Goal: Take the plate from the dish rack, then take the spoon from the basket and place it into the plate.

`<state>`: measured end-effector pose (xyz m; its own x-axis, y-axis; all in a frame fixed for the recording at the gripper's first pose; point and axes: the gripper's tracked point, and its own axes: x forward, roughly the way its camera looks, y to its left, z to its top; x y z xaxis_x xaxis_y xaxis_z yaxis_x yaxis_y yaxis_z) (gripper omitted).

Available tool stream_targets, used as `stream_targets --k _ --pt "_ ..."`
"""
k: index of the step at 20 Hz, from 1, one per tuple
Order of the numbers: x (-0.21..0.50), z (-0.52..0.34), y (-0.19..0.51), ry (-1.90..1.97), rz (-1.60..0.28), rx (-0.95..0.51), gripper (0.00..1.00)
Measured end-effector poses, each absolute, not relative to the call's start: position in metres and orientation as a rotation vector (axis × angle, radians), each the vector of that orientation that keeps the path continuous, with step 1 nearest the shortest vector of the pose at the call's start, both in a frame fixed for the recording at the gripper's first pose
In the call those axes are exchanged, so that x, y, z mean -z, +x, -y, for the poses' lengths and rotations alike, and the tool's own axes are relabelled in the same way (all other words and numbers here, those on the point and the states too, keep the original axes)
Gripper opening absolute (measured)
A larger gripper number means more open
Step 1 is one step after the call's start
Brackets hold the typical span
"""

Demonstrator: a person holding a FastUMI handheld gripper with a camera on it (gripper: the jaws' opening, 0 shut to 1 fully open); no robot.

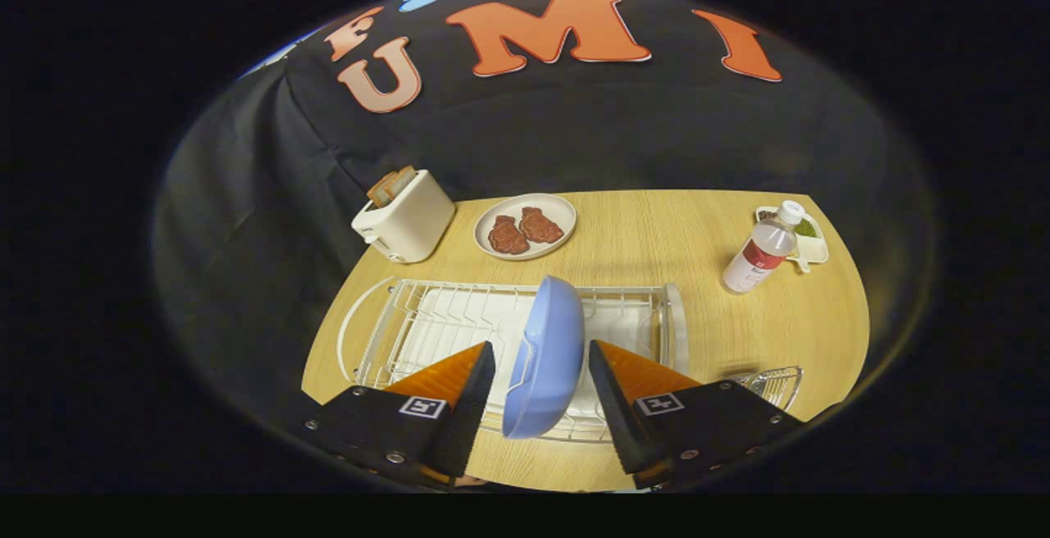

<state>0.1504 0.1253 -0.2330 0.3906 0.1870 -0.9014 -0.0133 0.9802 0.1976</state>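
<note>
A blue plate stands on edge in the white wire dish rack on the wooden table. My gripper is open, its two fingers on either side of the plate with a gap between each finger and the plate. A wire basket peeks out just right of the right finger; I cannot make out a spoon in it.
Beyond the rack sit a white toaster with toast, a beige plate holding two brown pieces of food, a water bottle and a small white tray at the far right. Bare wooden table lies between them.
</note>
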Motion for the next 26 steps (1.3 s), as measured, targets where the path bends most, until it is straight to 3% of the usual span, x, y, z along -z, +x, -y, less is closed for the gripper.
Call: stream_targets --k 5,13,16,26 --pt "0.25 -0.123 0.156 0.105 -1.218 -0.079 0.41" --pt "0.263 -0.094 0.156 -0.099 -1.242 0.076 0.25" --pt "0.252 -0.092 0.166 -0.181 -1.207 0.104 0.21" --pt "0.211 -0.103 0.184 -0.319 -1.089 0.142 0.2"
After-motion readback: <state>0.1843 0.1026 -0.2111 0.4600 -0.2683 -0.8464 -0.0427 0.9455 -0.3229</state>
